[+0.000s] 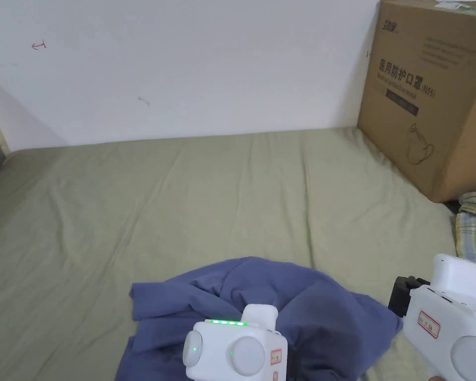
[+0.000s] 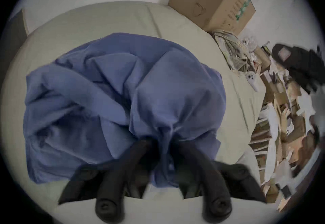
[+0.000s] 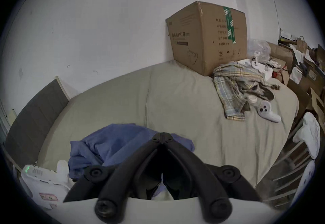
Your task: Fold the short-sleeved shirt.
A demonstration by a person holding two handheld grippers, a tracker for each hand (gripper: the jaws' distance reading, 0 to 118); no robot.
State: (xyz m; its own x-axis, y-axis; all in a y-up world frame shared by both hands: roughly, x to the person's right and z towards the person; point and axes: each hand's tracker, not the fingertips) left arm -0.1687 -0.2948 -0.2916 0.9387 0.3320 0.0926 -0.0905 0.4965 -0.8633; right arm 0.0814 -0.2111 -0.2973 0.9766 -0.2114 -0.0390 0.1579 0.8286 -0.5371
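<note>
Shirt [image 1: 262, 302] blue, short-sleeved, crumpled in loose heap on olive bedsheet [image 1: 182, 198], near edge of bed close to me. Fabric bunched, deep folds, one flat corner sticking out to left. My left gripper [image 2: 162, 141] buried in cloth, jaws pinching gathered wad between them, folds fanning out from grip. My right gripper [image 3: 162, 135] off to right of heap, jaws closed tip to tip, nothing between them. Cardboard box [image 1: 430, 94] in far right corner against wall; plaid garment [image 3: 233, 87] beside it.
</note>
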